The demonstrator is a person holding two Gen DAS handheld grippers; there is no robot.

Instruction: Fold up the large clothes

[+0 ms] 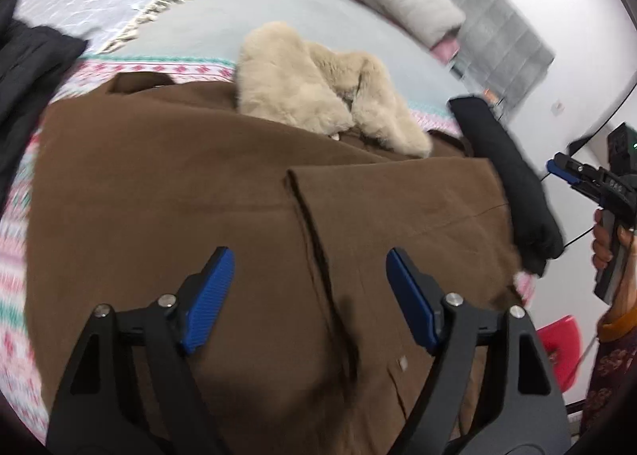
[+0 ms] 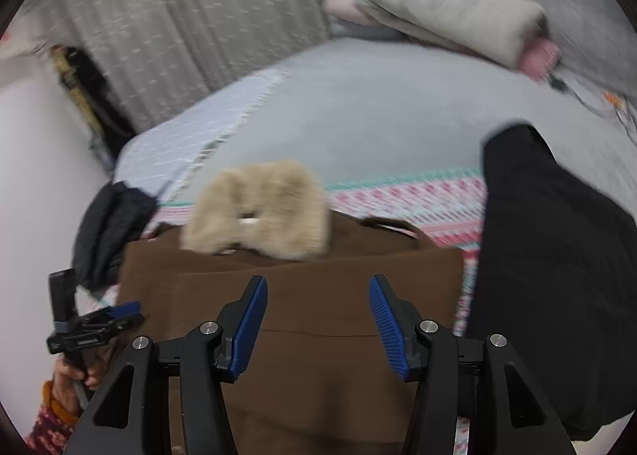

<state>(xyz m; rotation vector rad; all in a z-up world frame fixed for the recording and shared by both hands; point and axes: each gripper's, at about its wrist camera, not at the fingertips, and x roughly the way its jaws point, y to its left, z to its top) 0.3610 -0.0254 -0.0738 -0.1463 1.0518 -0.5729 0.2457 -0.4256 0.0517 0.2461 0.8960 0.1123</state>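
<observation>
Lying flat on the bed [image 1: 338,29] beneath both grippers, the brown woollen coat [image 1: 179,196] is seen with its cream fur collar [image 1: 310,96] at the end farthest from the fingertips, so its long axis runs straight ahead of them. No containers are seen. The left gripper [image 1: 308,297] is held with jaws apart above the cloth, nothing between them. The right gripper [image 2: 316,329] is likewise parted and empty. A black garment [image 2: 557,256] is seen right of it.
</observation>
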